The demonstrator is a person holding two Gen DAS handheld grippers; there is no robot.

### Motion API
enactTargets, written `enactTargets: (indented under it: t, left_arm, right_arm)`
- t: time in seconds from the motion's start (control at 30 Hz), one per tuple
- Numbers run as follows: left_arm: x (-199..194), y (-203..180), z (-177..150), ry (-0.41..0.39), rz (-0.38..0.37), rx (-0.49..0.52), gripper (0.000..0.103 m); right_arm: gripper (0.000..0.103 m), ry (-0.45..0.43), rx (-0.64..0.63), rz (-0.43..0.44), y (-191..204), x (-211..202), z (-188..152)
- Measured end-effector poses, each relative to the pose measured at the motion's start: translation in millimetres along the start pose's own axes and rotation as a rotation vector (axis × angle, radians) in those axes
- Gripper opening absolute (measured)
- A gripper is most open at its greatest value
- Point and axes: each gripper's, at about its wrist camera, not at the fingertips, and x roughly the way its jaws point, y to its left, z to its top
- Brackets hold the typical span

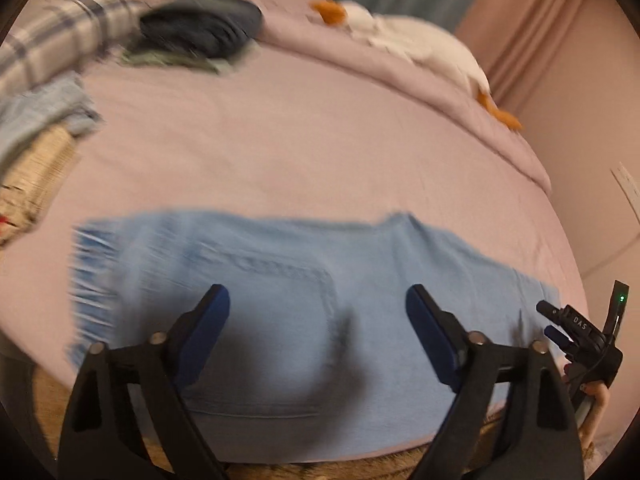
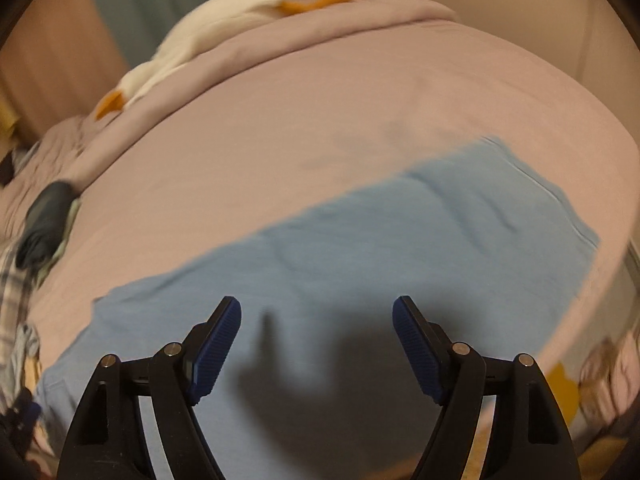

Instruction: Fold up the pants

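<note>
- While the light blue jeans (image 1: 280,280) are lying flat along the near edge of the pink bed (image 1: 320,140), apparently folded lengthwise, cross folds seem to be remaining.
- Both the left gripper (image 1: 318,312) and right gripper (image 2: 316,320) are hovering above the denim, jaws spread, gripping nothing.

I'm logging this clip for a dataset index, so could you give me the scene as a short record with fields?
surface: bed with pink sheet
garment: light blue jeans, lying flat across the near edge of the bed
left tongs: open, above the jeans' back pocket, holding nothing
right tongs: open, above the jeans, holding nothing
fringed hem: at the left end in the left wrist view
other items: dark folded clothes, plaid fabric, white plush goose
image quality: motion-blurred
</note>
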Motion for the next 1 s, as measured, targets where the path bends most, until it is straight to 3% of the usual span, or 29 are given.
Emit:
enactTargets:
  t: [0.13, 0.23, 0.3, 0.37, 0.4, 0.43, 0.5, 0.63, 0.67, 0.7, 0.8, 0.9, 1.0]
  left_arm:
    - [40, -4, -10, 0.092, -0.001, 0.004, 0.069]
    - [48, -13, -13, 0.076, 0.054, 0.06, 0.067]
    - [51, -18, -10, 0.083, 0.084, 0.072, 0.065]
    - [49, -26, -6, 0.086, 0.108, 0.088, 0.054]
    - [49, -30, -2, 0.088, 0.089, 0.097, 0.041]
    - [50, -35, 2, 0.1, 0.039, 0.1, 0.034]
    - [56, -47, 10, 0.122, -0.058, 0.096, 0.034]
    - [78, -75, 20, 0.133, -0.087, 0.144, 0.028]
    - [85, -82, 21, 0.144, -0.094, 0.155, 0.027]
    - [94, -87, 21, 0.166, -0.108, 0.16, 0.026]
    - [118, -92, 11, 0.236, -0.101, 0.151, 0.024]
    - [120, -95, 7, 0.202, -0.091, 0.191, 0.024]
    - [123, -86, 11, 0.222, -0.13, 0.14, 0.024]
  right_arm:
    - [0.078, 0.007, 0.094, -0.038, -36, 5, -4]
    - [0.078, -0.01, 0.111, 0.006, -45, 3, -6]
    - [0.077, -0.023, 0.112, -0.023, -46, 2, -5]
    - [0.069, -0.036, 0.123, -0.074, -43, 0, -5]
    - [0.068, -0.046, 0.132, -0.091, -45, -4, -4]
    - [0.068, -0.064, 0.149, -0.098, -50, -9, -3]
    - [0.062, -0.111, 0.189, -0.122, -66, -23, -2]
    - [0.054, -0.188, 0.301, -0.178, -108, -46, -5]
    - [0.048, -0.199, 0.343, -0.172, -123, -51, -8]
    - [0.042, -0.2, 0.37, -0.161, -132, -51, -7]
    - [0.041, -0.18, 0.435, -0.11, -154, -48, -12]
    - [0.036, -0.172, 0.467, -0.041, -164, -45, -19]
    - [0.032, -0.191, 0.495, -0.003, -170, -45, -16]
